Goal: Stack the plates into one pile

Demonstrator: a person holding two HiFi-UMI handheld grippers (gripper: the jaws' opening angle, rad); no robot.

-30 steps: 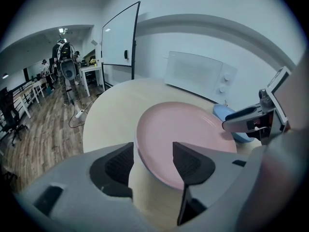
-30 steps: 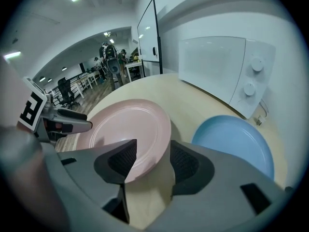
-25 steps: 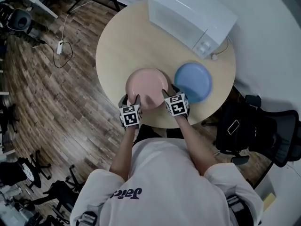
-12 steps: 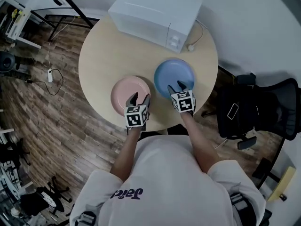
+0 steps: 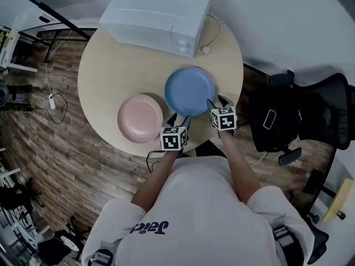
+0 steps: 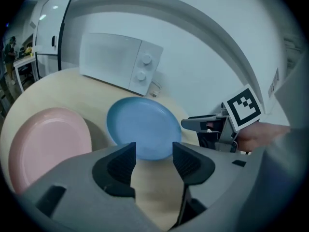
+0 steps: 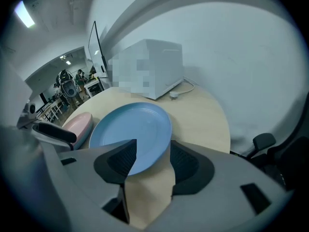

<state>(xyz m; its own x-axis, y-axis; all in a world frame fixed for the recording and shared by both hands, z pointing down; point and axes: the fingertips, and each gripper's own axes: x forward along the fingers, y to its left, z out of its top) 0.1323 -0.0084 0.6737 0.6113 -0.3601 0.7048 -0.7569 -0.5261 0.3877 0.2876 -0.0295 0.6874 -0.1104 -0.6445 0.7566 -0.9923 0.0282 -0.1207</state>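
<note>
A blue plate lies flat on the round wooden table, with a pink plate just to its left. My left gripper is open at the blue plate's near-left edge. My right gripper is open at its near-right edge. In the left gripper view the blue plate lies just beyond the open left gripper, and the pink plate is at the left. In the right gripper view the blue plate reaches the tips of the open right gripper. Neither gripper holds anything.
A white microwave stands at the table's far side, its cable and plug lying beside it. A black office chair with a bag stands right of the table. Wooden floor with cables lies at the left.
Both grippers have shifted to the right, from the near edge of the pink plate to the near edge of the blue plate. The plates lie where they were.
</note>
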